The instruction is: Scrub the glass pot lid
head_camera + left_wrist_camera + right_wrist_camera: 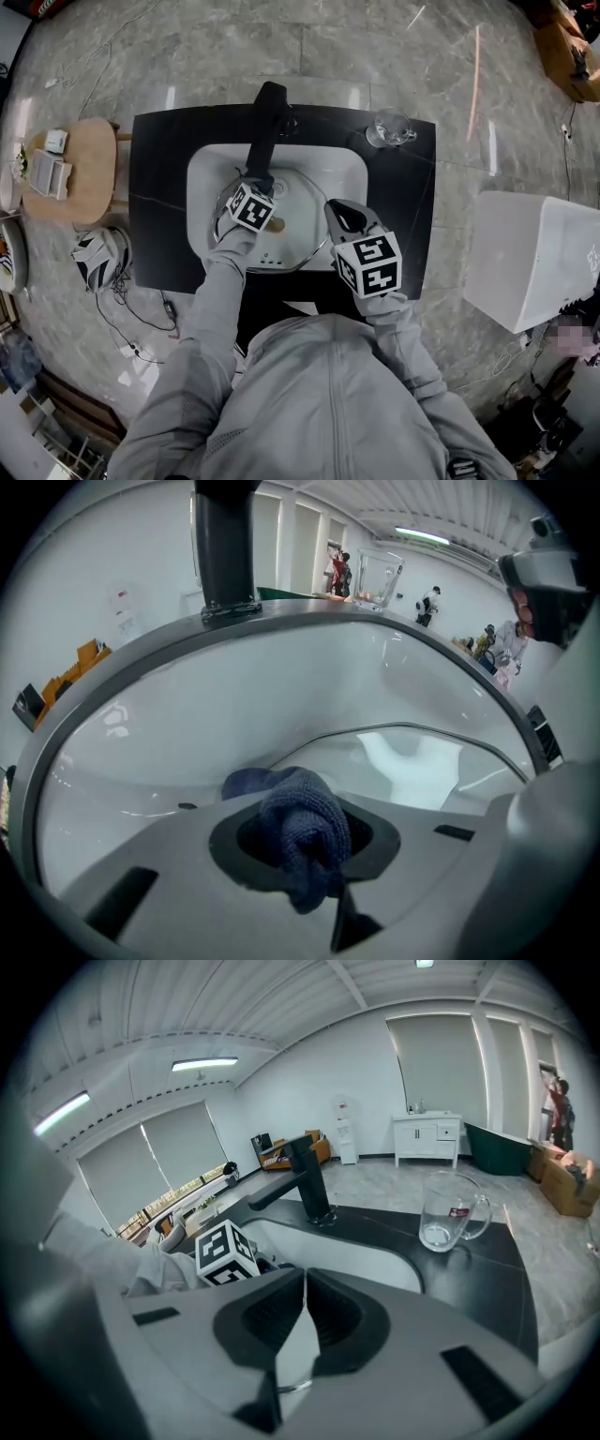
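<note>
Scrubbing step in hand. Left tongs [302, 841] clamped on a blue cloth [300, 808], low over the glass pot lid [302, 225] inside the white sink [342, 173] of the black counter [159, 187]. Right tongs [302, 1321] pinched shut on the lid's near rim, steadying it. Next, by judgement: press cloth to glass, rub in circles round the knob, hold the rim firm against sliding.

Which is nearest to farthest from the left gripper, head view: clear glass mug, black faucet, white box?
1. Black faucet, just ahead of the left gripper.
2. Clear glass mug, counter's back right.
3. White box, far right, off the counter.
</note>
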`<state>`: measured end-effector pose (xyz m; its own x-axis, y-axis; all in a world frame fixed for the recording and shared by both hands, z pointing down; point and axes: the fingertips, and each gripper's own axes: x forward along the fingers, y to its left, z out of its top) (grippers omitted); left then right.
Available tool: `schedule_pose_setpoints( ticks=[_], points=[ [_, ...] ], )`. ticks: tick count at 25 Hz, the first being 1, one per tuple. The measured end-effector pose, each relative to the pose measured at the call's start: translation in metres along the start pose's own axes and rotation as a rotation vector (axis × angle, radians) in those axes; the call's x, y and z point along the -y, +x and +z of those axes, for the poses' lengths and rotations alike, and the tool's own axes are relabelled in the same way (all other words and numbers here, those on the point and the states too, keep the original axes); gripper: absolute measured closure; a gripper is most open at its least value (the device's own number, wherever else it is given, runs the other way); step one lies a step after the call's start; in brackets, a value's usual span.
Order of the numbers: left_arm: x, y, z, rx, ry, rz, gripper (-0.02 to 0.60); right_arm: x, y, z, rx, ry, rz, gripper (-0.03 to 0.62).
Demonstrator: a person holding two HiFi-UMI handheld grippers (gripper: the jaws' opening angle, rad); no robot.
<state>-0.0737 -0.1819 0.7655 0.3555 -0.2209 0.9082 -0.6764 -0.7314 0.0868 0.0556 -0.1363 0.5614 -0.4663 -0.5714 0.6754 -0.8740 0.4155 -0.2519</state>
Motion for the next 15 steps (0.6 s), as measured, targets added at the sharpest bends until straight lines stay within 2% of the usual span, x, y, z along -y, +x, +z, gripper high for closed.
schedule_pose_setpoints(
  ticks=[3,7,15],
  points=[
    [0.004,0.004,0.004,0.001,-0.037,-0.012,0.497,0.001,-0.001,0.0,-0.002,-0.008,0.013,0.562],
    [0.025,0.009,0.017,0.024,-0.084,-0.066,0.497,0.005,-0.002,-0.001,-0.01,-0.02,0.027,0.562],
    [0.062,0.019,0.039,0.04,-0.062,-0.134,0.497,0.009,-0.003,-0.003,-0.013,-0.029,0.038,0.562]
  ],
)
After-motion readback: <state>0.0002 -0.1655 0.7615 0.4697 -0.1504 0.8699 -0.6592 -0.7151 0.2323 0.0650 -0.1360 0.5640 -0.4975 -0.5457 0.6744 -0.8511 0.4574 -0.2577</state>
